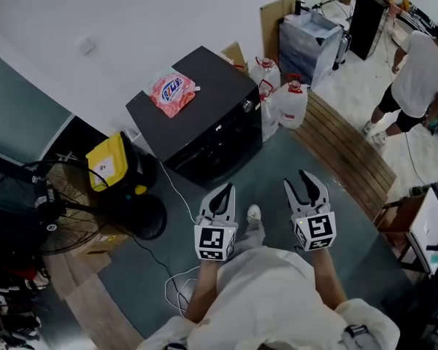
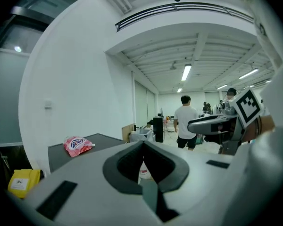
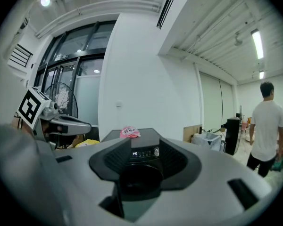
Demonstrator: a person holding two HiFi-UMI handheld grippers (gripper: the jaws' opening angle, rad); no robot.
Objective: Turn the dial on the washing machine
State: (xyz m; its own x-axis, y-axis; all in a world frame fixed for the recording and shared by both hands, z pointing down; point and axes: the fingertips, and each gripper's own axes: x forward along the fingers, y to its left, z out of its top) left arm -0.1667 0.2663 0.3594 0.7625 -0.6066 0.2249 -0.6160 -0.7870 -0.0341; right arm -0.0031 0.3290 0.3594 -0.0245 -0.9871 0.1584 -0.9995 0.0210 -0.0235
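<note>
The black washing machine [image 1: 197,100] stands against the wall, and its small silver dial [image 1: 247,106] sits at the right end of the front panel. In the right gripper view the dial [image 3: 156,151] shows straight ahead between the jaws, still far off. My left gripper [image 1: 226,188] is held near my body, jaw tips together and empty. My right gripper [image 1: 306,179] is beside it, its jaws a narrow gap apart with nothing in them. Both are well short of the machine.
A pink detergent bag [image 1: 173,92] lies on top of the machine. Large water bottles [image 1: 292,100] stand at its right side. A floor fan [image 1: 51,210] and a yellow container [image 1: 108,160] are at the left, with a cable [image 1: 177,283] on the floor. A person [image 1: 416,79] stands far right.
</note>
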